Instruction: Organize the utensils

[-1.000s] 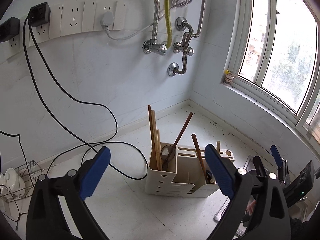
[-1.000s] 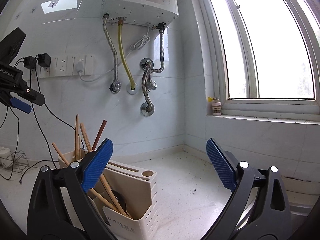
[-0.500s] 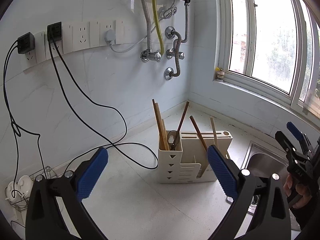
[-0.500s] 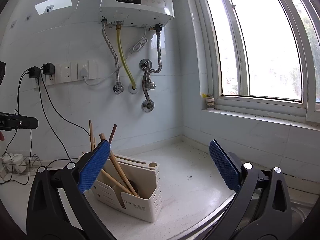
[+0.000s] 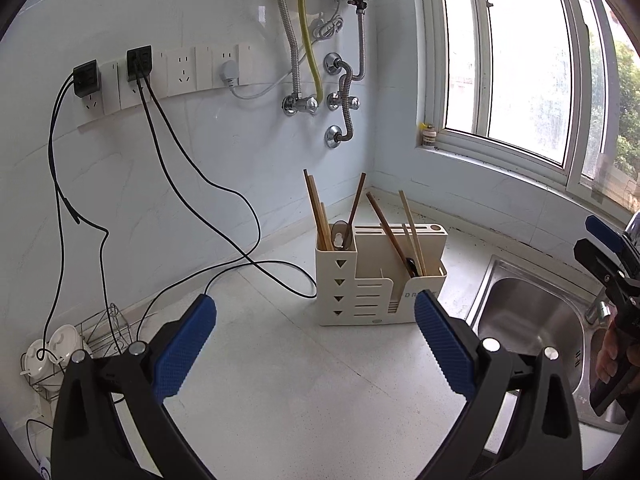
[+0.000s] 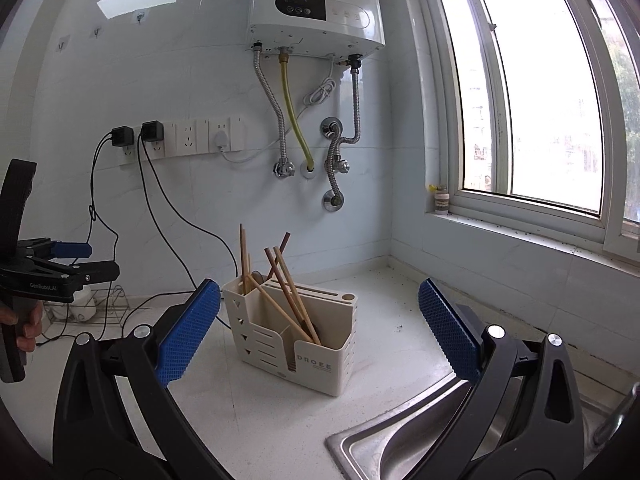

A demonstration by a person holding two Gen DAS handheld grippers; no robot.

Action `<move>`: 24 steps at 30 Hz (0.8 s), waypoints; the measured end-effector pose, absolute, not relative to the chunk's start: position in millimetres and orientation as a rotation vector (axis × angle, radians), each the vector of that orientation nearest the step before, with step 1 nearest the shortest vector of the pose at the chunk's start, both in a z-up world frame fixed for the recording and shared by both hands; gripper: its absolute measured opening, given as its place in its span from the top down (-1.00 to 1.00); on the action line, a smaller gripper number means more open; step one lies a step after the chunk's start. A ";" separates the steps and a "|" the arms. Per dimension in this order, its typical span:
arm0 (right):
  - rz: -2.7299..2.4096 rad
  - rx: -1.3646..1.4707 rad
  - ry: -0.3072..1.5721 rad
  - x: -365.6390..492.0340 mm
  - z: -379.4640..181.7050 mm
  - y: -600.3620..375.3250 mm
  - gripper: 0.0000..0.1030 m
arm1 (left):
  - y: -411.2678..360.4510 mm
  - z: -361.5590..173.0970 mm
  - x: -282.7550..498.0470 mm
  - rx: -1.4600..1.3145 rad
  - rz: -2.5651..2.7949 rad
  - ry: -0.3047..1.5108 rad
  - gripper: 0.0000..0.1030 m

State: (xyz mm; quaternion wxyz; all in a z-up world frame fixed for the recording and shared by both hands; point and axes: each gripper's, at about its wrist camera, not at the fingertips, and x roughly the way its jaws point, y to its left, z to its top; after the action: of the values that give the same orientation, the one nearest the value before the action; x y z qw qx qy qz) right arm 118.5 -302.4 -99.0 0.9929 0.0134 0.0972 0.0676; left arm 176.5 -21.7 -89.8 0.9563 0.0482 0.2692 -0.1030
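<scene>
A cream utensil holder (image 5: 376,280) stands on the white counter near the corner; it also shows in the right wrist view (image 6: 304,344). Wooden chopsticks (image 5: 318,212) and a spoon (image 5: 348,228) stand in its tall left compartment. More chopsticks (image 5: 408,232) lean in the lower right compartment, also seen in the right wrist view (image 6: 288,292). My left gripper (image 5: 316,344) is open and empty, well back from the holder. My right gripper (image 6: 320,328) is open and empty, also back from it.
A steel sink (image 5: 528,320) lies right of the holder, and its rim (image 6: 360,440) is under my right gripper. Black cables (image 5: 224,240) trail over the counter to wall sockets. A wire rack (image 5: 92,328) with white cups sits at far left. Window sill at right.
Both grippers have pulled back and up from the holder, which now looks smaller and farther. Both stay open and empty.
</scene>
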 end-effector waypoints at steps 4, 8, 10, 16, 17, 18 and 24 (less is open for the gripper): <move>0.137 0.014 0.232 100.9 -103.6 -300.2 -0.85 | -19.3 -90.5 157.3 0.091 -0.253 0.533 -0.90; 0.134 0.000 0.267 86.4 -110.9 -299.9 -0.85 | -17.8 -92.9 142.9 0.090 -0.220 0.523 -0.90; 0.134 -0.006 0.271 79.3 -112.6 -299.3 -0.85 | -18.4 -94.4 138.1 0.096 -0.213 0.528 -0.90; 0.135 -0.005 0.275 65.6 -113.1 -300.3 -0.85 | -23.2 -98.2 125.1 0.112 -0.218 0.538 -0.90; 0.134 -0.008 0.277 64.3 -113.5 -300.5 -0.85 | -24.0 -99.3 123.5 0.117 -0.214 0.540 -0.90; 0.135 -0.011 0.279 63.6 -113.7 -300.7 -0.85 | -25.0 -100.0 121.5 0.122 -0.212 0.538 -0.90; 0.129 -0.013 0.271 57.8 -113.1 -301.1 -0.85 | -26.1 -97.5 114.5 0.114 -0.224 0.516 -0.90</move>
State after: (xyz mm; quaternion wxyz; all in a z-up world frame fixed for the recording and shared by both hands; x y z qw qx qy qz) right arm 57.8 -301.1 -113.1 0.9887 -0.0063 0.1348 0.0645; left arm 114.5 -26.1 -97.5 0.9591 0.0560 0.2544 -0.1107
